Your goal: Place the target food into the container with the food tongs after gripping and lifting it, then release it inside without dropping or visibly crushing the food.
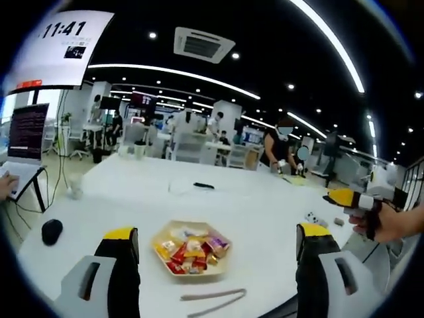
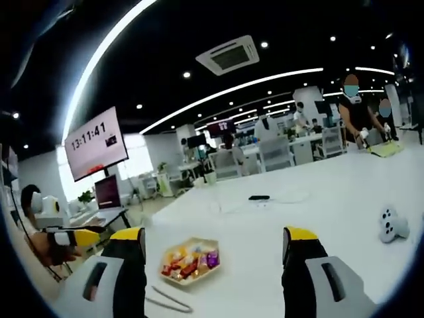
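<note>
Left tongs (image 1: 216, 232) are spread wide and empty over the white counter (image 1: 265, 205). Right tongs (image 2: 214, 232) are equally spread and empty. Ahead of both sits 1 tray (image 1: 199, 275) of wrapped sweets (image 1: 192, 250). The food tongs (image 1: 212, 301) lie untouched on the counter just beside its near edge. In the left gripper view, 1 black mouse (image 1: 52, 230) lies well apart.

Wrapped snacks (image 1: 191, 252) fill tray (image 1: 216, 269); tongs (image 1: 213, 301) lie beside.

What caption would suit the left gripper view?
Open left gripper poised above a tray of wrapped snacks, with food tongs lying on the white table.
</note>
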The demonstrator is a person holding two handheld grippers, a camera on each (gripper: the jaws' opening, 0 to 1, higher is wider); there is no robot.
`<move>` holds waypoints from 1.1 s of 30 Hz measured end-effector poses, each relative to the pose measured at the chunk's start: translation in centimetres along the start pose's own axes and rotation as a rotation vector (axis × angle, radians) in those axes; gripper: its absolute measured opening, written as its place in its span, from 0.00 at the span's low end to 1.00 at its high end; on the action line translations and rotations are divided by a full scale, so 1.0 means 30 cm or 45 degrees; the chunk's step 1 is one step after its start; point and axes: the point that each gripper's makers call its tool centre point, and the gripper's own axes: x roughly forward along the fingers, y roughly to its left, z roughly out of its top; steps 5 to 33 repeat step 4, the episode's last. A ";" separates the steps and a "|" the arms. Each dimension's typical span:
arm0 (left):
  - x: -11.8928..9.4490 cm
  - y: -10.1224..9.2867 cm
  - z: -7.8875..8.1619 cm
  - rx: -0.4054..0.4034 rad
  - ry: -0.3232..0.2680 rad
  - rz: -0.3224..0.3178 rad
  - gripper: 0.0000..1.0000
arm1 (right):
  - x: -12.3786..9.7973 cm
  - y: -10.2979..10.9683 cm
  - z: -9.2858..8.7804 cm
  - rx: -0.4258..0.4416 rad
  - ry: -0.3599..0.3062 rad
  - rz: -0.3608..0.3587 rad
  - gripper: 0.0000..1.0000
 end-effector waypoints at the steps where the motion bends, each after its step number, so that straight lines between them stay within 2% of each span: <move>1: 0.003 -0.008 0.001 0.009 -0.006 -0.009 0.99 | -0.009 -0.003 0.003 0.009 -0.011 -0.010 0.86; 4: 0.009 -0.033 -0.011 0.028 0.008 -0.035 0.99 | -0.021 -0.005 -0.006 0.025 -0.008 -0.022 0.86; 33: 0.009 -0.033 -0.011 0.028 0.008 -0.035 0.99 | -0.021 -0.005 -0.006 0.025 -0.008 -0.022 0.86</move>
